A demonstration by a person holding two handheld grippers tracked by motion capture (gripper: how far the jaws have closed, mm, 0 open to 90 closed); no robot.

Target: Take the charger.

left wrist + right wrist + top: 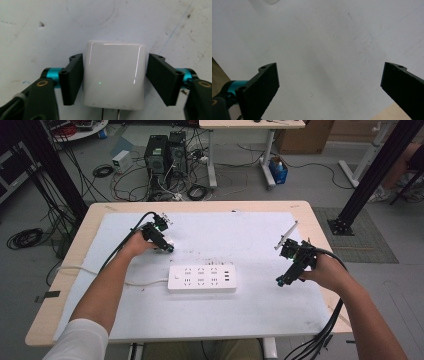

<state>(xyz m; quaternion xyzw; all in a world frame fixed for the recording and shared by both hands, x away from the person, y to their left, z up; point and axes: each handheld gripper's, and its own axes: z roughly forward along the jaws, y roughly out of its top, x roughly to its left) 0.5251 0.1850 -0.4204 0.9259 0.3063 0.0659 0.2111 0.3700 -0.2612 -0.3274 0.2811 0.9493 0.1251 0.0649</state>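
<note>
The left gripper has a white plug-in charger between its jaws, which press its sides, near the counter's far left corner. The right gripper, jaws wide apart and holding nothing, hovers by the right edge

One charger, one power strip
</note>
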